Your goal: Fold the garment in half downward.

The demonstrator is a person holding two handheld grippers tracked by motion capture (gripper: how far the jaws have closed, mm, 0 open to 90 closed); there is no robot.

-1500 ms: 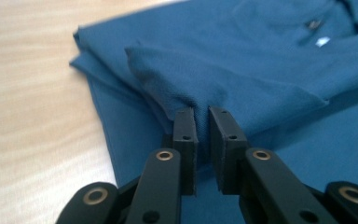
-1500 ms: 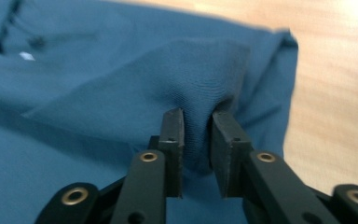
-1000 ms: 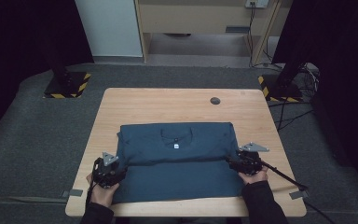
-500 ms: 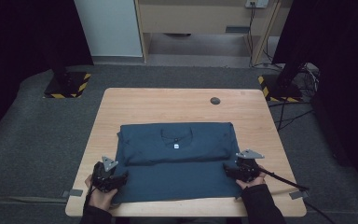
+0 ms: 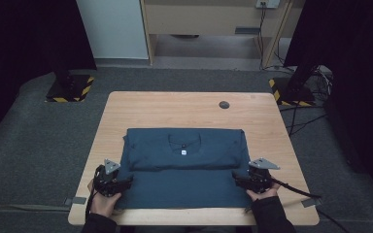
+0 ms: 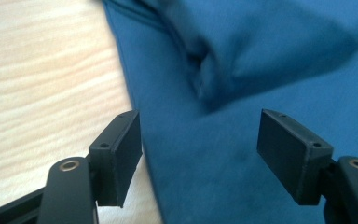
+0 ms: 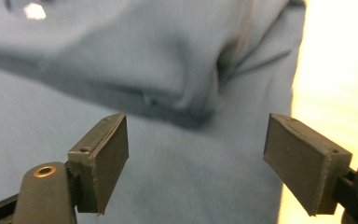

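Shirt lies between both tongs, left and right, just opened, gripping nothing

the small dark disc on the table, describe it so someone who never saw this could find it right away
Start at the wooden table in the high view and look past the folded blue shirt to the far edge. The small dark disc lies there alone on bare wood, right of centre. It is round and grey-black, apart from the shirt.

bare table beyond shirt, small disc
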